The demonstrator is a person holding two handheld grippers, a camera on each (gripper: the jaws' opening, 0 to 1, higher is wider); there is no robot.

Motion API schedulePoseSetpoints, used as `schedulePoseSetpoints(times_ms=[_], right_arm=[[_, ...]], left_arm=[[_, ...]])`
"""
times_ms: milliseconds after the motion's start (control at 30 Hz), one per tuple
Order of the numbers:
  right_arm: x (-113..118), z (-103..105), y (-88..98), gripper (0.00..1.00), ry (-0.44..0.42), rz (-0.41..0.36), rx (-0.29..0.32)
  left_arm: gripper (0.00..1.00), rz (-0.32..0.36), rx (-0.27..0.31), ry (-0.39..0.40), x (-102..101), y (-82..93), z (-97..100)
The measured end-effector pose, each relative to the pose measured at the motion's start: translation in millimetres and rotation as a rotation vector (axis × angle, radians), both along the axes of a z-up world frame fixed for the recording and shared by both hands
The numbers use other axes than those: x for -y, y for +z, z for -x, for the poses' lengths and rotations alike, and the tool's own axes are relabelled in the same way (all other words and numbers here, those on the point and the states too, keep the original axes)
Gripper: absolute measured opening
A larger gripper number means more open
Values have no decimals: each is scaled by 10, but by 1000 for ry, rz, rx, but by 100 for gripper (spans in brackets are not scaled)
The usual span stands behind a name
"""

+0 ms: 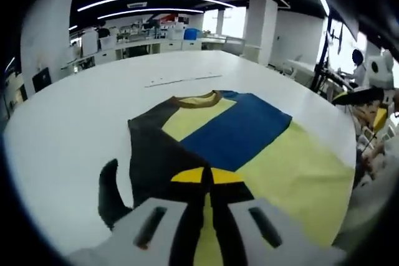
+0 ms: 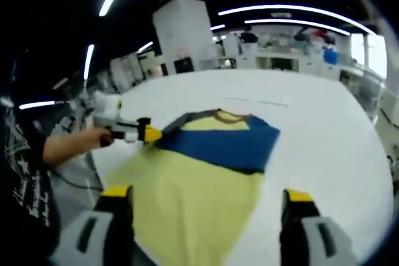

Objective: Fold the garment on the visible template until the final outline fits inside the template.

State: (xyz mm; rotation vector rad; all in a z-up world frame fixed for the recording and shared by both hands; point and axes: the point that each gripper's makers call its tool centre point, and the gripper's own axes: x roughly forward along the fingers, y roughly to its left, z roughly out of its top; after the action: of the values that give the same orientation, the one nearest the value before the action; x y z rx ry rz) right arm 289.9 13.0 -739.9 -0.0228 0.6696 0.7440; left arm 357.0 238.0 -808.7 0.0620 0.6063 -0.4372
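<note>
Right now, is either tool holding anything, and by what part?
Left tool: shut on the garment at its dark sleeve-side edge. Right tool: open above the yellow hem, holding nothing.

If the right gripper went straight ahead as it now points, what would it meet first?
Probably the yellow part of the garment on the table, lying between and ahead of the open right gripper; depth is unclear.

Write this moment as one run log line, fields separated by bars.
left gripper: shut on garment | right gripper: open, above garment | garment: partly folded on white table
</note>
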Motion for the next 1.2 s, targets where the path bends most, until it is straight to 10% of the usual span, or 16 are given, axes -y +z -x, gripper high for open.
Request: schedulePoseSetpoints(times_ms=[333,733,1200], right_arm=[[17,-2,-42,99,1,-2,-13],[12,-13,-54,99,4,-6,-13],[-23,5,-87,99,20,-9,-18]], left_arm=[[0,-33,-92,-42,196,-376,160],[17,1,5,-1,117,-24,155],[33,-113,87,180,-535,261,47]])
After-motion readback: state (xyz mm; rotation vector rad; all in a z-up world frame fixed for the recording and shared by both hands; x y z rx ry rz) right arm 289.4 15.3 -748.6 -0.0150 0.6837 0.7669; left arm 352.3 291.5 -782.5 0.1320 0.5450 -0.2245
